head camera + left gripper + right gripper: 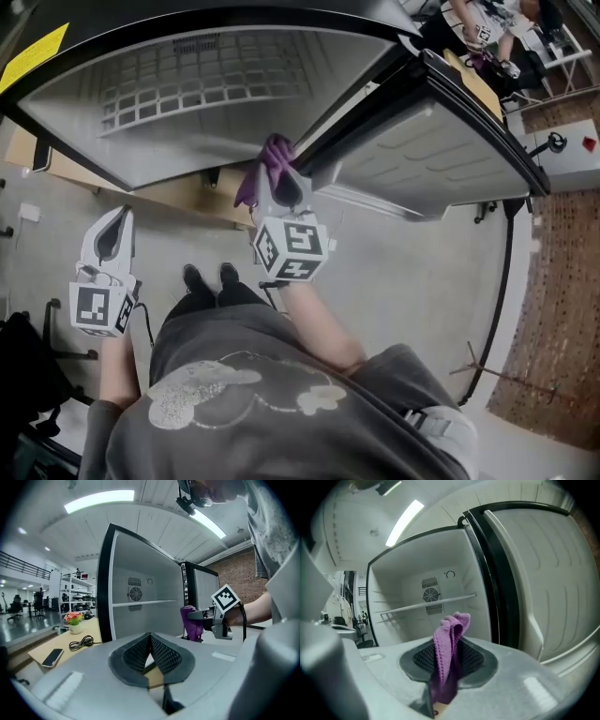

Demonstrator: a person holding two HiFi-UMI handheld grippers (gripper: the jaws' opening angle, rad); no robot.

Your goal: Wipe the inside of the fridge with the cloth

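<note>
Both jaws of the right hand-held gripper clamp the cloth at the fridge mouth, apparently ready to wipe. The left hand-held gripper hangs clear of the fridge, jaws together, empty.

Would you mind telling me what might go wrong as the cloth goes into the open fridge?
The right gripper pinches only a fold of the purple cloth; rubbing might pull it free. The shelf spans the interior and may snag it. The open door stands close by; a wide sweep might hit it.
</note>
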